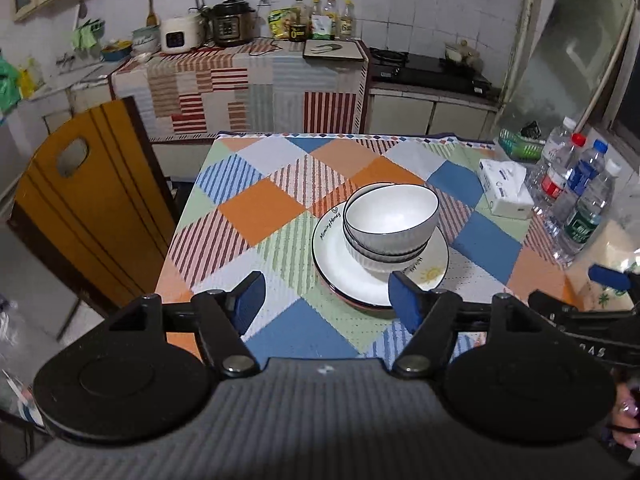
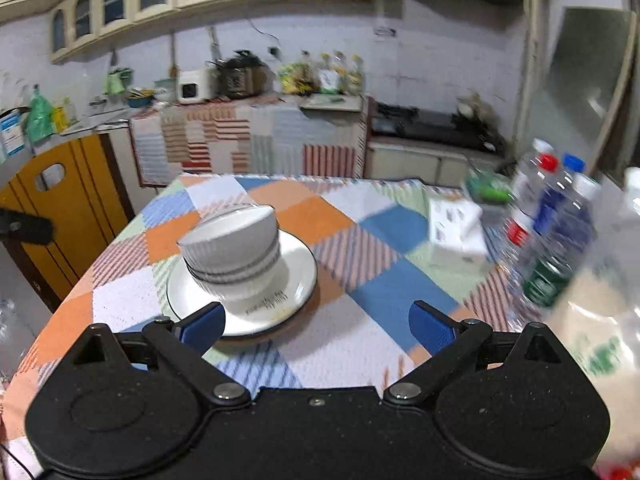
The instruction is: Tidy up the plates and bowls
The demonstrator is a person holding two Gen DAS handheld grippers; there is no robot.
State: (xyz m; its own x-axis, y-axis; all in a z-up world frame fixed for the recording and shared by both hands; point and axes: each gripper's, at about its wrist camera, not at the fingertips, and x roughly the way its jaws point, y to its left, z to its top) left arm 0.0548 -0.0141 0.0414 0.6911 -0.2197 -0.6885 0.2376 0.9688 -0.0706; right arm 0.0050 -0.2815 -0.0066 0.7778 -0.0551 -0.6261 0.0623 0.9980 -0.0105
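Your left gripper [image 1: 326, 300] is open and holds nothing. It hangs just in front of the plates [image 1: 344, 276], and one blue finger sits over the near rim. Your right gripper [image 2: 316, 326] is open and empty too. It hovers above the cloth [image 2: 360, 344], just to the right of the stack.

The bowls [image 1: 390, 220] sit one inside the other, and the top one leans a bit. They rest on the plates near the middle of the table. A tissue box [image 1: 506, 192] and some bottles [image 1: 580, 200] stand off to the right.

These dishes look hard, smooth and shiny. I think they are slippery and will break if they fall. The stack is probably heavy for one gripper. If you move a bowl, pinch its rim, one finger inside and one outside. If you lift a plate, grab its edge and keep it flat. Go slowly, because the leaning bowl could slide off.
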